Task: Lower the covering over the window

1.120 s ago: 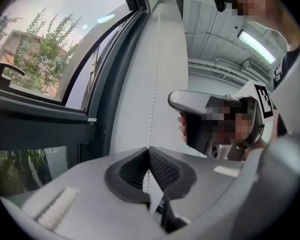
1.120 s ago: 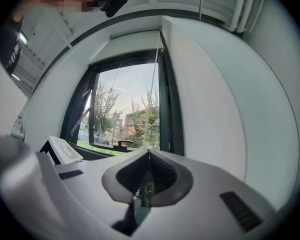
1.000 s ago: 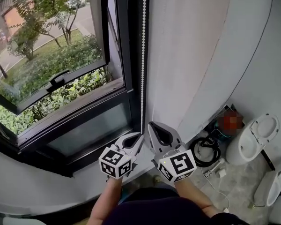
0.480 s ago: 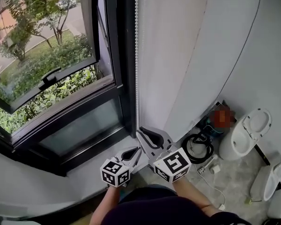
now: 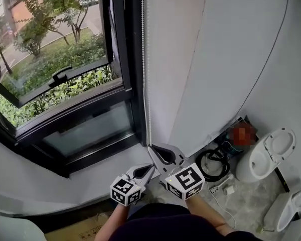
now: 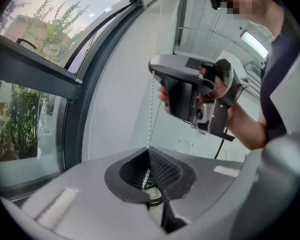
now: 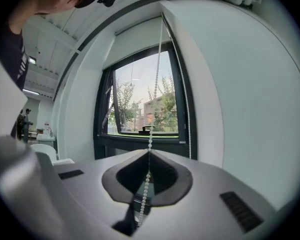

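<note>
Gripping the bead chain (image 5: 144, 74) with both hands here: the left claw (image 5: 149, 168) is clamped shut on it low down, and the right claw (image 5: 151, 147) is pinched closed on the same chain just above, the two tips close together. The chain runs straight up along the black frame at the right edge of the window (image 5: 65, 89), beside the white wall (image 5: 215, 59). The glass shows greenery outside.
</note>
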`<state>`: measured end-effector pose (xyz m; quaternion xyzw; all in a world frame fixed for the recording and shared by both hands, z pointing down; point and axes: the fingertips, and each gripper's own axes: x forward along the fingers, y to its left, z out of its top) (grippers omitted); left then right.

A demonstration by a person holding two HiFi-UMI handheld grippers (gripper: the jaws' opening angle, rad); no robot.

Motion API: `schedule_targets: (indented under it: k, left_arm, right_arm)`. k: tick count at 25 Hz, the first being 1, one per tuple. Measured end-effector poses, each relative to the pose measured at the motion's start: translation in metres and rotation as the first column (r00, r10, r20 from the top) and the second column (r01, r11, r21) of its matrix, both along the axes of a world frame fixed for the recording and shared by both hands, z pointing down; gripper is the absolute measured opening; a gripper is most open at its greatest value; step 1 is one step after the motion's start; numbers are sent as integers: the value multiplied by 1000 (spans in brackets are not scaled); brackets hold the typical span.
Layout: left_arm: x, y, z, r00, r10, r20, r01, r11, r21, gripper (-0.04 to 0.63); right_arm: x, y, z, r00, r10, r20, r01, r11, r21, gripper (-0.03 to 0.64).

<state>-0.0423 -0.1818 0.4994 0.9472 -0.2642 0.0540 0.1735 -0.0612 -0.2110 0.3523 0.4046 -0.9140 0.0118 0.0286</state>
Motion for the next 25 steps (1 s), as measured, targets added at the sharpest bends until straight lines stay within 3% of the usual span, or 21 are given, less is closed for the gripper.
schedule_targets:
  k: [4,11,20,23,25]
  left_arm:
    - [1,10,4,998,-60,-27,60,998,7,14]
    - [18,39,47,994,-68,91,70,997,-20,15]
    - [6,55,33,992,-129,10,130,991,-13,17]
    - [-8,55,15,988,-150,-46,152,988,39,18]
    - [-14,55,-7,985,-151,-82,158,983,92,58]
  right_arm:
    - [11,14,5,998,-65,-8,65,998,0,12]
    - [15,34,48,988,-139,-66,134,988,-75,12]
    - [20,45,54,982,-188,-27,184,977,-104,12]
    - [13,49,61,974,-209,-91,199,974,-110,12]
    - [10,51,70,965,-219,-144,203,972,-118,12]
